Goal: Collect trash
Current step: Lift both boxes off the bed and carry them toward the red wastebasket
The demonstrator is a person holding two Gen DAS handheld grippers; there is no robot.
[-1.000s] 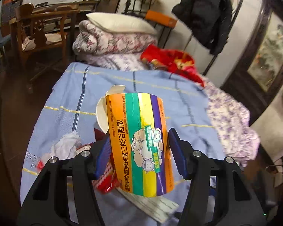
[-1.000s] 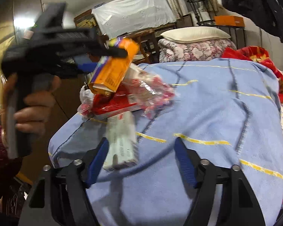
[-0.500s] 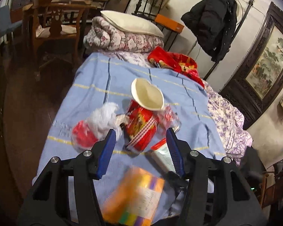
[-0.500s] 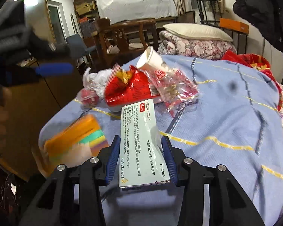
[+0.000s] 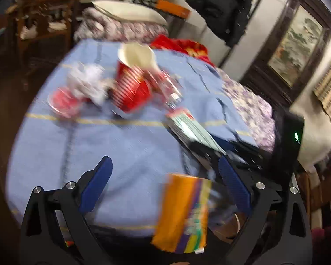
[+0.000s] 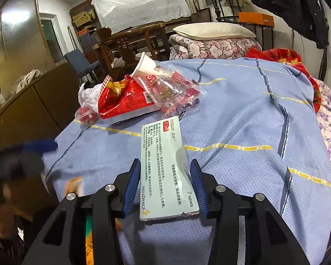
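My left gripper (image 5: pixel 164 172) is open and empty; the orange striped medicine box (image 5: pixel 183 214) is loose below it, blurred, past the bed's near edge. My right gripper (image 6: pixel 166 176) is shut on a pale green tablet box (image 6: pixel 165 167) and holds it over the blue bedspread (image 6: pixel 242 114); the same box shows in the left wrist view (image 5: pixel 192 130). On the bed lie a red snack bag (image 6: pixel 123 101), a clear wrapper (image 6: pixel 170 86), a paper cup (image 6: pixel 145 66) and a white crumpled bag (image 6: pixel 87 95).
Folded floral quilts with a pillow (image 6: pixel 211 31) lie at the bed's far end, a red blanket (image 6: pixel 282 57) to their right. A wooden chair (image 6: pixel 125 46) and a brown cabinet (image 6: pixel 22 114) stand left of the bed. A black coat (image 5: pixel 220 6) hangs on the wall.
My left gripper opened and let go of the orange striped box, which dropped below the jaws. My right gripper closed on the pale green tablet box and lifted it slightly.
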